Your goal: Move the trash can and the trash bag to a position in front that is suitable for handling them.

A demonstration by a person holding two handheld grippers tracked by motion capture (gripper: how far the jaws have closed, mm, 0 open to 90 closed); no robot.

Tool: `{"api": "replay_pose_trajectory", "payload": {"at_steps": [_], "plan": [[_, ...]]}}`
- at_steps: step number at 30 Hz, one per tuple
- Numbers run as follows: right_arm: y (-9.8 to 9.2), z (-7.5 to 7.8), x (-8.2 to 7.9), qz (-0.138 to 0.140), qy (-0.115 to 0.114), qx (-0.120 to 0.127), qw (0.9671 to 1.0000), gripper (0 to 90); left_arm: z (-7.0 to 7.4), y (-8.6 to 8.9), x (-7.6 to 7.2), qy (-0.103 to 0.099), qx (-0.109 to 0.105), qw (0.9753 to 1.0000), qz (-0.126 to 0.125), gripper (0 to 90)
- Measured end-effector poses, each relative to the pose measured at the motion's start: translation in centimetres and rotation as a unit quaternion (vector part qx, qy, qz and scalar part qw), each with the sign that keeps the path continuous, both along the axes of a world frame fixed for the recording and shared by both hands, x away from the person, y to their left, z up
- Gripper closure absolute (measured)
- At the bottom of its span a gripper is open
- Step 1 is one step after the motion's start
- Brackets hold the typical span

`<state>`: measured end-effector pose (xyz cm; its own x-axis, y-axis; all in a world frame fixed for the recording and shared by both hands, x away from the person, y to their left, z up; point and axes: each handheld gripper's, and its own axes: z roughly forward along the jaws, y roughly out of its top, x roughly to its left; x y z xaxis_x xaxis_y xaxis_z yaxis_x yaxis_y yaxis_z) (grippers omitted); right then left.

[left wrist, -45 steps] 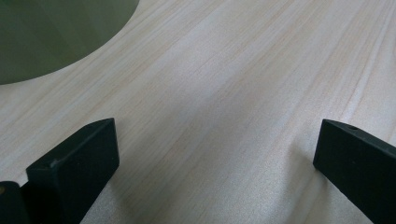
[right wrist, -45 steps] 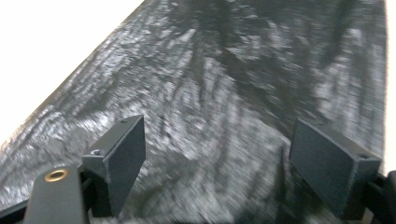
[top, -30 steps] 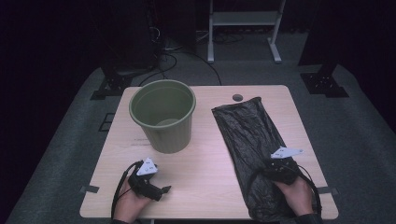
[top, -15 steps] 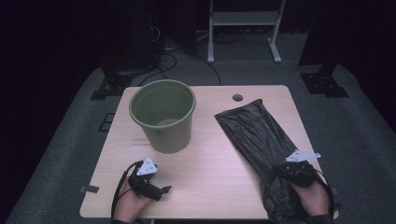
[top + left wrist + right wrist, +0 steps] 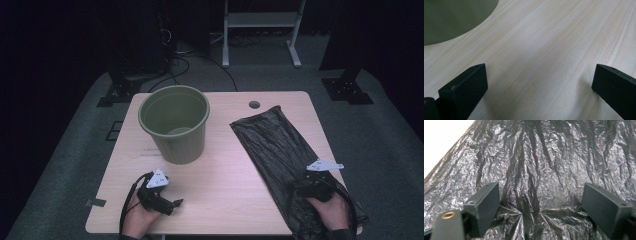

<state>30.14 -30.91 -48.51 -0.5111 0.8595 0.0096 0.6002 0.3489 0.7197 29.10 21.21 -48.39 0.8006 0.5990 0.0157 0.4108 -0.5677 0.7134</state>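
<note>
Bag position: the black plastic bag [image 5: 282, 155] lay flat on the right half of the table [image 5: 225, 185], stretched from near the small hole [image 5: 254, 104] in the tabletop down to the front right corner, where it hung a little over the edge.
Bag change: compared with one second before, the bag had turned; its near end had gone more to the right and closer to the person, while its far end stayed near the hole, so it now lay slanted.
Right gripper change: the right gripper [image 5: 312, 186] had moved with the bag, toward the right front corner.
Right gripper state: its jaws stood wide apart in the right gripper view, resting on the crumpled plastic [image 5: 544, 170]; folds ran together to a point between them, but nothing was pinched.
Left gripper change: the left gripper [image 5: 172, 205] was in the same place as before, at the front left of the table.
Left gripper state: its jaws were also wide, with only bare wood [image 5: 544, 55] between them, holding nothing.
Bin: the green bin [image 5: 175, 125] stood upright at the back left, well apart from the bag, unmoved.
</note>
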Motion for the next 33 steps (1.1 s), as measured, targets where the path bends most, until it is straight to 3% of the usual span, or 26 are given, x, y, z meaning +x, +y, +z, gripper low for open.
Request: {"api": "replay_pose_trajectory", "payload": {"at_steps": [4,8,15,18,24,33], "plan": [[0.0,-0.1,0.0,0.001,-0.002,0.001,1.0000,11.6,0.0,0.1,0.0,-0.001,-0.003,1.0000,0.002,0.0],[0.1,-0.2,-0.1,0.002,-0.005,0.004,1.0000,10.3,0.1,0.4,0.2,0.015,-0.020,0.9996,0.011,0.0],[0.1,-0.2,-0.1,0.000,-0.005,0.004,1.0000,10.2,0.9,0.5,0.2,0.018,-0.019,0.9996,0.013,0.0],[0.1,-0.2,-0.1,0.000,-0.005,0.004,1.0000,10.2,2.1,0.6,0.2,0.019,-0.035,0.9991,0.016,0.0],[0.1,-0.2,-0.1,0.000,-0.005,0.005,1.0000,10.3,3.5,0.6,0.2,0.025,-0.039,0.9988,0.018,0.0],[0.1,-0.2,-0.1,0.000,-0.005,0.005,1.0000,10.2,7.2,0.9,0.5,0.010,-0.051,0.9984,0.022,0.0]]}}
